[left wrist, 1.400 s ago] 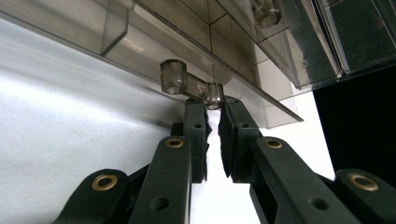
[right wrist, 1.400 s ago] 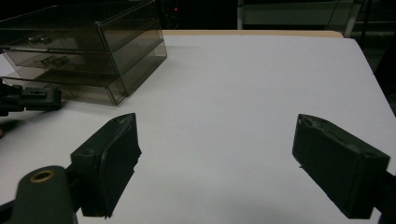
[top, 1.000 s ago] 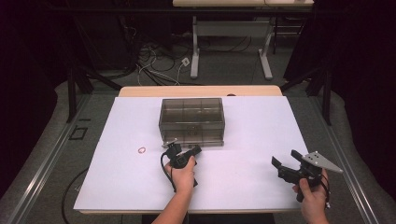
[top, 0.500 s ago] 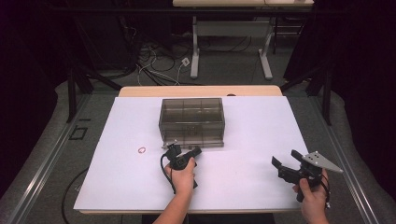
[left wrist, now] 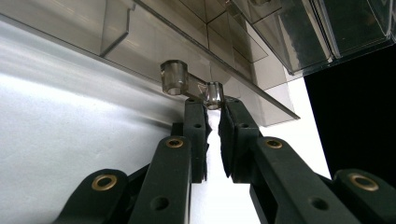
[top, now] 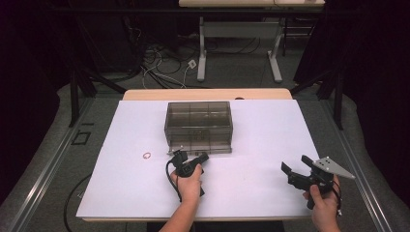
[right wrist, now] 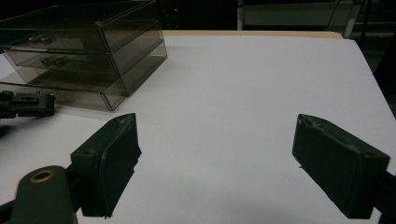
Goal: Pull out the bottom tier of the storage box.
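Drawer handle [left wrist: 189, 86] crosswise between left tongs [left wrist: 212, 109]

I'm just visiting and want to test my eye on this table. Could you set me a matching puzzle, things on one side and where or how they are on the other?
Things:
1. smoky clear plastic drawer box
2. small reddish ring
3. left claw
4. right claw

States:
A. jaws spread wide, holding nothing, above bare white tabletop
B. lies alone on the white tabletop, left of the left claw
C. stands at the middle of the table, bottom drawer pulled out slightly
D. jaws nearly together at the bottom drawer's clear handle

Pairs: 1-C, 2-B, 3-D, 4-A
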Demonstrator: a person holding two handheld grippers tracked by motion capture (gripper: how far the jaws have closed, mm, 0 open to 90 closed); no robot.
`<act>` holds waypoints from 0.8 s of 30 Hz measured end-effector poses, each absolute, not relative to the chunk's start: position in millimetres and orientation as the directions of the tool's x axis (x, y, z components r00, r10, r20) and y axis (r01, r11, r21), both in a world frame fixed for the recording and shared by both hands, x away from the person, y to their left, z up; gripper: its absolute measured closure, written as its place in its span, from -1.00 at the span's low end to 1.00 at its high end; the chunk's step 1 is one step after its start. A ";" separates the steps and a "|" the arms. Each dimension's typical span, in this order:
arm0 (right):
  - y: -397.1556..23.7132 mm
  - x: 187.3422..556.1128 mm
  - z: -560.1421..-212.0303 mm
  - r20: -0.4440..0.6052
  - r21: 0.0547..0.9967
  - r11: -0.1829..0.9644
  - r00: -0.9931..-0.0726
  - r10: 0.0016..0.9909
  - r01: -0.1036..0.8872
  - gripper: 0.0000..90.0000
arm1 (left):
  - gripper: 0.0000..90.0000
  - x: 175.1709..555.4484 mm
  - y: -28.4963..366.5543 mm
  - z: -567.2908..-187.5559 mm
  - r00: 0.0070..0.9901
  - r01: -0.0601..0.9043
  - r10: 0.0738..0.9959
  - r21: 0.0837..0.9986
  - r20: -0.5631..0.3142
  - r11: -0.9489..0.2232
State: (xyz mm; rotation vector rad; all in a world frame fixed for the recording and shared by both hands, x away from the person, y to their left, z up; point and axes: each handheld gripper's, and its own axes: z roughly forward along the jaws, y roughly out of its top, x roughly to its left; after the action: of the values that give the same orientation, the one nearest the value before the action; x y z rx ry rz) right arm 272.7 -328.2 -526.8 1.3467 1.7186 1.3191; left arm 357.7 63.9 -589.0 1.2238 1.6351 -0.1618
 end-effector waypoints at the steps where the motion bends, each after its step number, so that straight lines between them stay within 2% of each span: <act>1: -328.2 272.7 -526.8 0.124 0.932 0.001 -0.321 0.939 0.363 -0.69 | 0.80 357.6 64.0 -588.9 0.061 0.766 0.626 0.439 -0.777 0.470; 3: -329.1 271.3 -525.4 0.123 0.922 0.012 -0.323 0.938 0.387 -0.69 | 0.80 357.5 64.1 -588.9 0.062 0.767 0.626 0.438 -0.777 0.469; 4: -328.2 272.7 -526.8 0.124 0.932 0.001 -0.320 0.939 0.363 -0.69 | 0.80 357.5 64.2 -588.8 0.061 0.768 0.626 0.438 -0.777 0.468; 24: -328.8 272.4 -526.5 0.123 0.931 0.003 -0.320 0.939 0.365 -0.69 | 0.74 355.9 65.5 -588.6 0.068 0.771 0.623 0.438 -0.779 0.463</act>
State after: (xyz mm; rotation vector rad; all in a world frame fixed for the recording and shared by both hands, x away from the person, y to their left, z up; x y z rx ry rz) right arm 272.4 -328.8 -526.5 1.3470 1.7212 1.3154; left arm 355.9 65.5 -588.6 1.2309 1.6278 -0.1699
